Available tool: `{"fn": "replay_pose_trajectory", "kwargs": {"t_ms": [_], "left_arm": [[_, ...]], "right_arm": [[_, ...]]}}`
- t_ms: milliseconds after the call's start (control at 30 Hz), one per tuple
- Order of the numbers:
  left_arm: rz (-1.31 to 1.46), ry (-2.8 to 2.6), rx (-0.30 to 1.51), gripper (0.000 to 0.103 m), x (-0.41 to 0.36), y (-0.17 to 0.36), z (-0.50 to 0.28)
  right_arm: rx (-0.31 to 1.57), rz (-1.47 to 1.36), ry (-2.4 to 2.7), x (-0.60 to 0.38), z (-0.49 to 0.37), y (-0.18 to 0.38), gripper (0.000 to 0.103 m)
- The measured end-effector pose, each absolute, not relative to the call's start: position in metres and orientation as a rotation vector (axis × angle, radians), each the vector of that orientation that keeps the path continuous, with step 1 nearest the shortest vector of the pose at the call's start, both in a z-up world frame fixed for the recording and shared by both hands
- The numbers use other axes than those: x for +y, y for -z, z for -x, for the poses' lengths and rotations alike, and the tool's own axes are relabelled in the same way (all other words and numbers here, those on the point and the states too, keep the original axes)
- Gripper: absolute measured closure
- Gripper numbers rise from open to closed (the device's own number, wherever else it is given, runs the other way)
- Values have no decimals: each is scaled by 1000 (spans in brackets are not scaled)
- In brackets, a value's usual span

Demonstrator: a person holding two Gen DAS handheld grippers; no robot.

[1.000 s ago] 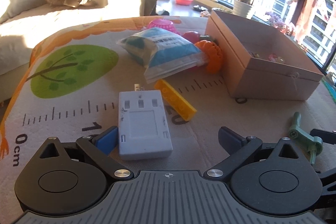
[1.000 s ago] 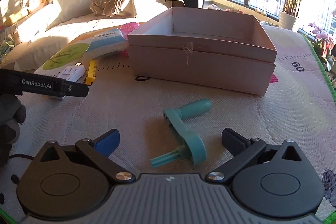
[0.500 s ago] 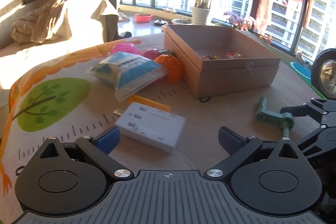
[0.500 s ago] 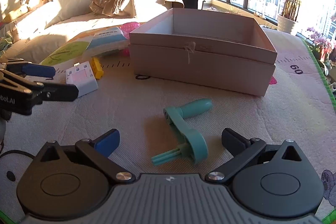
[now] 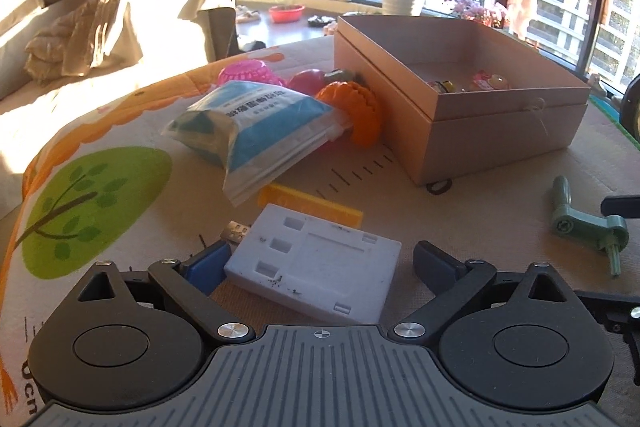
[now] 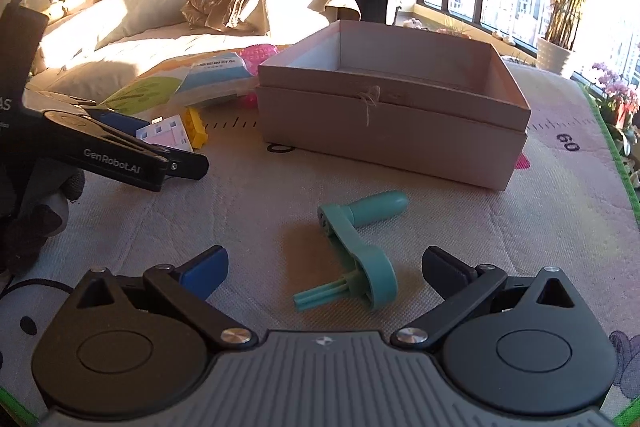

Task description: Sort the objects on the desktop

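A white plastic adapter block (image 5: 308, 259) with a USB plug lies on the play mat, between the jaws of my left gripper (image 5: 320, 264). Those jaws are closing. The blue pad (image 5: 208, 267) is at the block's left corner and the dark pad (image 5: 434, 265) stands just clear of its right end. The right wrist view shows the left gripper (image 6: 160, 143) low over the same block (image 6: 170, 137). My right gripper (image 6: 326, 267) is open over a teal crank handle (image 6: 360, 255) that lies on the mat, untouched. The open cardboard box (image 5: 440, 131) holds a few small items.
Just beyond the block lie a yellow brick (image 5: 312, 205) and a blue sealed packet (image 5: 256, 123). An orange ridged toy (image 5: 360, 111) and a pink basket (image 5: 248, 71) sit against the box's left side. A sofa stands behind the mat. A gloved hand (image 6: 36, 211) holds the left gripper.
My left gripper swung round and came forward, so the white block now sits between its jaws, which have narrowed. The right gripper and the teal crank have not moved.
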State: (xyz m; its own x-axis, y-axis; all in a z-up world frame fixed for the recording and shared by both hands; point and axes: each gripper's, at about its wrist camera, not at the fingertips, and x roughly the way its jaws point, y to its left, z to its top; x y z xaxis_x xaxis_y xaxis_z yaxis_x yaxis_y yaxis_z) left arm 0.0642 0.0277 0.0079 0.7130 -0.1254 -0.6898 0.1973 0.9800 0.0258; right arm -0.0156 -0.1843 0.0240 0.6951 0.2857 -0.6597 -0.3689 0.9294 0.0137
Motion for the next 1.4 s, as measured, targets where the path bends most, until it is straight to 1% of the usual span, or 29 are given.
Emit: {"fn": "replay_pose_trajectory", "kwargs": {"t_ms": [33, 200, 233, 267, 300, 367, 400, 467, 533, 600, 667, 700, 733, 800, 967, 1133, 1267, 1400], "left_arm": [[-95, 178, 752, 11, 28, -9, -62], [-86, 189, 762, 11, 28, -11, -40], [-85, 210, 767, 11, 27, -12, -32], [-84, 234, 772, 11, 25, -13, -24], [-86, 263, 777, 11, 23, -13, -16], [-100, 310, 781, 10, 18, -15, 0], [-108, 324, 781, 10, 16, -15, 6], [-120, 335, 780, 8, 13, -15, 13], [-124, 330, 785, 7, 12, -15, 14], [-126, 318, 796, 7, 11, -13, 13], [-132, 314, 796, 7, 9, -12, 13], [-136, 312, 796, 7, 7, -13, 13], [-138, 308, 796, 8, 5, -13, 11], [-146, 301, 796, 10, 1, -14, 11], [-190, 327, 775, 10, -13, -19, 18], [-178, 329, 688, 10, -22, -45, 15], [-121, 263, 583, 10, -24, -73, -6], [-74, 238, 527, 10, -28, -93, -48]], "right_arm": [[693, 141, -367, -185, 18, -28, 0], [657, 173, -389, -188, 24, -46, 1], [662, 172, -390, -189, 23, -48, 6], [673, 174, -392, -188, 22, -50, 14], [687, 175, -393, -187, 19, -50, 17], [716, 179, -389, -184, 13, -47, 31], [731, 182, -385, -183, 9, -45, 35], [762, 186, -377, -180, 1, -40, 48], [795, 170, -375, -179, -6, -35, 54], [794, 164, -373, -179, -8, -36, 62], [799, 177, -381, -177, -6, -38, 84], [803, 178, -391, -178, -4, -38, 89], [804, 178, -404, -179, -2, -39, 92], [800, 184, -411, -181, 4, -40, 92], [793, 136, -434, -190, 15, -49, 92], [694, 90, -427, -207, 19, -84, 92], [598, 40, -405, -225, 16, -115, 92], [570, 39, -357, -237, 9, -122, 92]]}}
